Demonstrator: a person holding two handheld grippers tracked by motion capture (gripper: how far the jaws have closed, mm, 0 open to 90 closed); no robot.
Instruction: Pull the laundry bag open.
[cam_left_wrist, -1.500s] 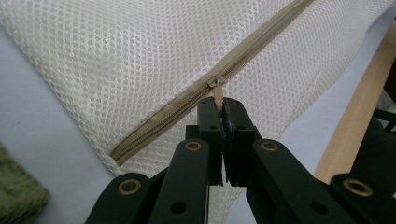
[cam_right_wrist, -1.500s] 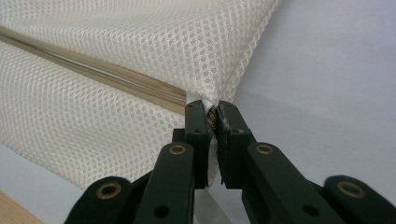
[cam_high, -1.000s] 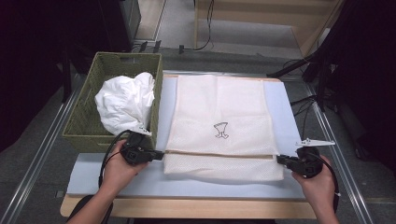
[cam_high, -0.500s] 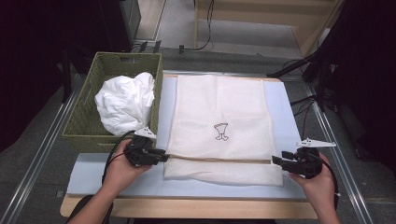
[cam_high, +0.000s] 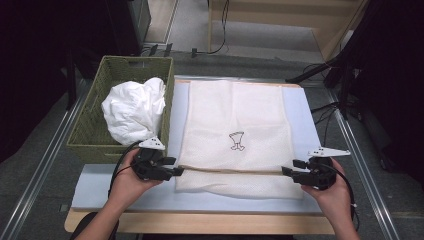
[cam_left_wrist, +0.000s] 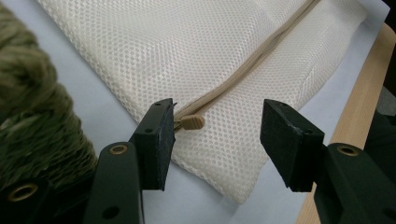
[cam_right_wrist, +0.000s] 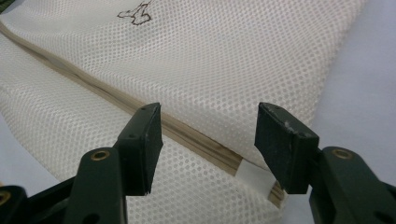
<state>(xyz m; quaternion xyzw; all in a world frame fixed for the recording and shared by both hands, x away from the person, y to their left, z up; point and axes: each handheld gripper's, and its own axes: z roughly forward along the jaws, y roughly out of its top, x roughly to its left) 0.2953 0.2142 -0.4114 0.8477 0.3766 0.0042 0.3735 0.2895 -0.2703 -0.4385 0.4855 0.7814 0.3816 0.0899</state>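
Mesh bag (cam_high: 235, 127): lies flat on the pale mat (cam_high: 100, 187), just beside the woven basket (cam_high: 87, 135), which holds a bunched white cloth (cam_high: 132, 110)
Zipper (cam_left_wrist: 252, 58): runs across the bag's near end; its tan pull tab (cam_left_wrist: 192, 122) sits at the left corner
Left gripper (cam_high: 172, 166): jaws spread, unloaded, straddling the pull tab, seemingly lined up to pinch it
Right gripper (cam_high: 290, 167): jaws spread, empty, bracketing the zipper's far end (cam_right_wrist: 247, 170), likely to pin the fabric against the pull
Judgement: 2 grippers staged at opposite zipper ends; no grasp made yet
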